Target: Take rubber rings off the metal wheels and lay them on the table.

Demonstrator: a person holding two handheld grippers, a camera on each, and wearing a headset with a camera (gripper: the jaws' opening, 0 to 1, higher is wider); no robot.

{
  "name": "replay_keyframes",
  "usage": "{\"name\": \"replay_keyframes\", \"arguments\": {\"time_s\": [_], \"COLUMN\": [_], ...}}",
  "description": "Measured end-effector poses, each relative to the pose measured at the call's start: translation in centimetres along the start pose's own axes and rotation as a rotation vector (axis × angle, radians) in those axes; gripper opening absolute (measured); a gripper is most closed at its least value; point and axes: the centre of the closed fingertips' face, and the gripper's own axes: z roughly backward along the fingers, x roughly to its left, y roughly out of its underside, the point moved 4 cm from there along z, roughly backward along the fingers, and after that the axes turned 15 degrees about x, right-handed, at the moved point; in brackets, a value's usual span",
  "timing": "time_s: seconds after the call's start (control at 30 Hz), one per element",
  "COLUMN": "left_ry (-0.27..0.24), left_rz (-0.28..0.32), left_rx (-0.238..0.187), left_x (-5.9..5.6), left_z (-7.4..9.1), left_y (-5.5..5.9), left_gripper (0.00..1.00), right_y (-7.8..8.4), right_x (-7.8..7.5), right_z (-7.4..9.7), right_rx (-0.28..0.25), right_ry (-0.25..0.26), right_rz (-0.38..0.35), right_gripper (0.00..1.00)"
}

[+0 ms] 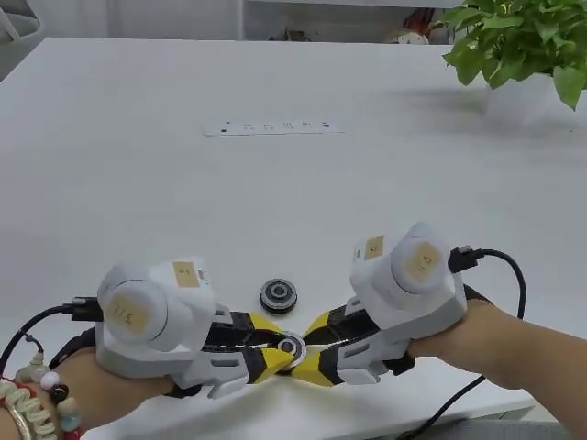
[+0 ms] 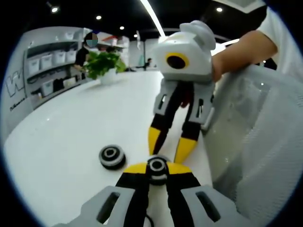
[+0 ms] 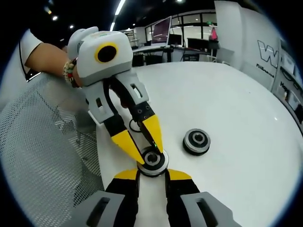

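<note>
Beaded bracelets [image 1: 35,396] circle the wrist behind the left gripper [image 1: 272,351], whose yellow-tipped black jaws are clamped on a small silver metal wheel with a black rubber ring [image 1: 290,346] at the near edge of the white table [image 1: 183,202]. From the opposite side the right gripper [image 1: 307,351] pinches that same wheel. Tan stickers [image 1: 186,273] on both grey housings carry print too small to read. Just beyond the clamped wheel a second black-ringed metal wheel [image 1: 278,294] lies flat. Well beyond that wheel sits a white power strip [image 1: 272,127], and farther still, to its right, a green leafy plant [image 1: 518,37]. In the right gripper view a wall sign [image 3: 266,51] shows a large "W".
</note>
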Motion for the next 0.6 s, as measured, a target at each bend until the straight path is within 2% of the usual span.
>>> {"name": "replay_keyframes", "arguments": {"time_s": [0.1, 0.17, 0.37, 0.47, 0.6], "left_ry": [0.0, 0.0, 0.0, -0.001, 0.0], "left_rz": [0.0, 0.001, 0.006, 0.008, 0.009], "left_rx": [0.0, -0.001, -0.003, -0.004, -0.007], "left_x": [0.0, -0.01, 0.0, 0.0, 0.06], "left_z": [0.01, 0.02, 0.03, 0.03, 0.08], "left_y": [0.0, -0.01, 0.01, 0.01, 0.06], "left_gripper": [0.14, 0.14, 0.14, 0.14, 0.14], "right_y": [0.53, 0.56, 0.5, 0.6, 0.53], "right_x": [-0.26, -0.25, -0.25, -0.26, -0.2], "right_z": [0.09, 0.1, 0.08, 0.0, -0.04], "right_rx": [0.034, 0.029, 0.03, 0.033, 0.03], "right_ry": [0.023, 0.018, 0.018, 0.01, 0.016], "right_rz": [0.037, 0.02, 0.017, -0.033, -0.047], "right_gripper": [0.09, 0.04, 0.03, 0.02, 0.01]}}
